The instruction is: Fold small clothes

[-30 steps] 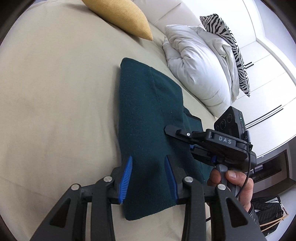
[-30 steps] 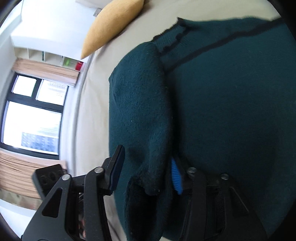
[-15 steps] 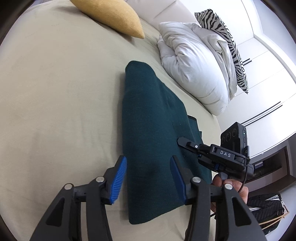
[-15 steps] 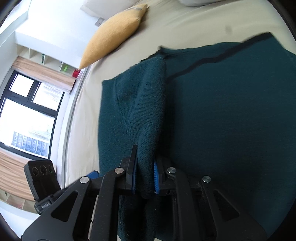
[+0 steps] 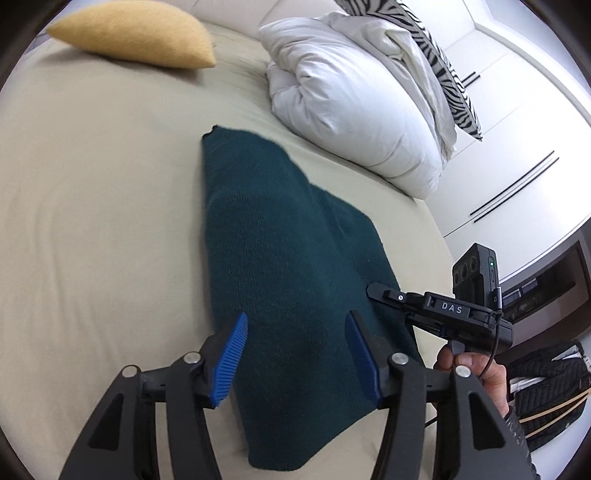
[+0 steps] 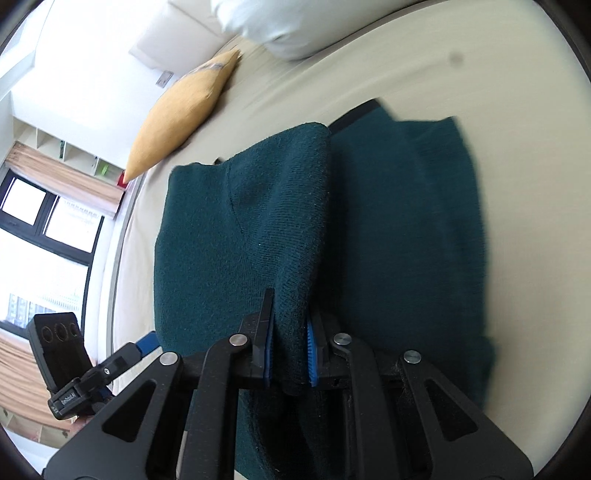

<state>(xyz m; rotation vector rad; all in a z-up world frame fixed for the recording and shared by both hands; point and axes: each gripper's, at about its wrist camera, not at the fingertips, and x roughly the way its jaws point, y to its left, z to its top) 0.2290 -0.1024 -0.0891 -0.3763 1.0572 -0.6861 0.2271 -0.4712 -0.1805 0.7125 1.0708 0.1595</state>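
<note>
A dark teal knitted garment [image 5: 280, 258] lies lengthwise on the beige bed sheet [image 5: 92, 221], with one side folded over. My left gripper [image 5: 297, 356] hovers over its near end. Its jaws are opening, and the blue pads [image 5: 231, 354] stand apart from the cloth without pressing on it. In the right wrist view my right gripper [image 6: 290, 354] is shut on a raised fold of the garment [image 6: 258, 221] and pinches it between its pads. The right gripper [image 5: 436, 314] also shows at the garment's right edge, held by a hand [image 5: 476, 373].
A yellow cushion [image 5: 136, 33] lies at the head of the bed. A bunched white duvet [image 5: 351, 99] with a zebra-print pillow [image 5: 447, 66] sits on the far right. White wardrobe doors [image 5: 517, 155] and a dark bag [image 5: 543, 387] are beyond the bed's right edge. A window [image 6: 44, 221] is on the left.
My left gripper's jaws widened and it drew back along the garment. My right gripper closed on a fold of the garment and pulled back with it.
</note>
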